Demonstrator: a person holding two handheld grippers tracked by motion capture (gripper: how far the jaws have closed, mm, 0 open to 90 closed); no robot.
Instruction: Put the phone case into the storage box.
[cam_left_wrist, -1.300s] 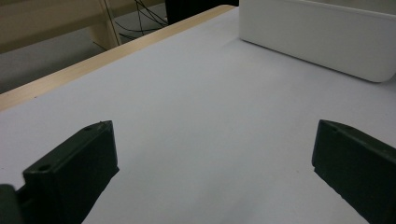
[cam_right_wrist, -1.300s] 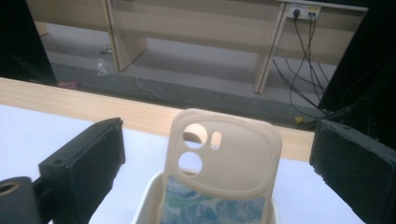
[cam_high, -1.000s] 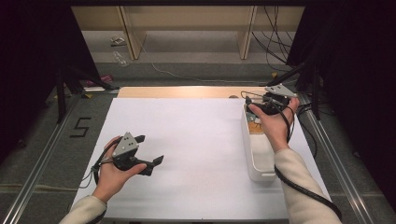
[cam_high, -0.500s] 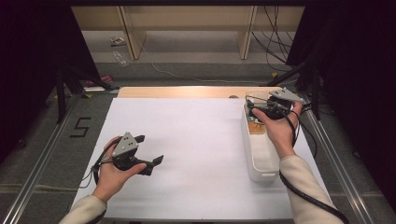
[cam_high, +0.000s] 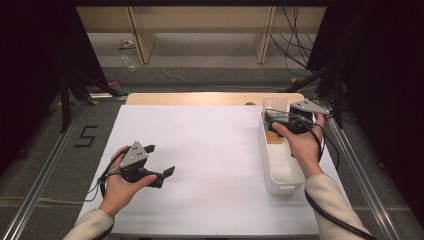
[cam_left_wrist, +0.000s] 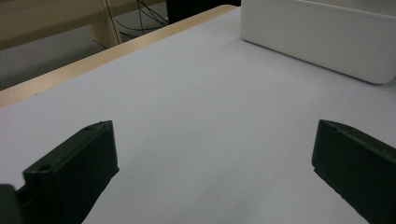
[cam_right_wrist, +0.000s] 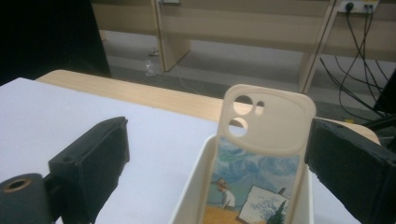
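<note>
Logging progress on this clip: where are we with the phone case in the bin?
Done: nothing looks moved yet; the phone case stands upright at the far end of the white bin. In hand: the right gripper is over that end, jaws open either side of the case, not closed on it. Left: close, lift out, set it down. The left gripper waits open over the white table.

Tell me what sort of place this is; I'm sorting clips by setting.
Probably a lab recording bench: a white-covered table ringed by dark curtains, loose cables on the floor, and a person working with a handheld left gripper and right gripper.
</note>
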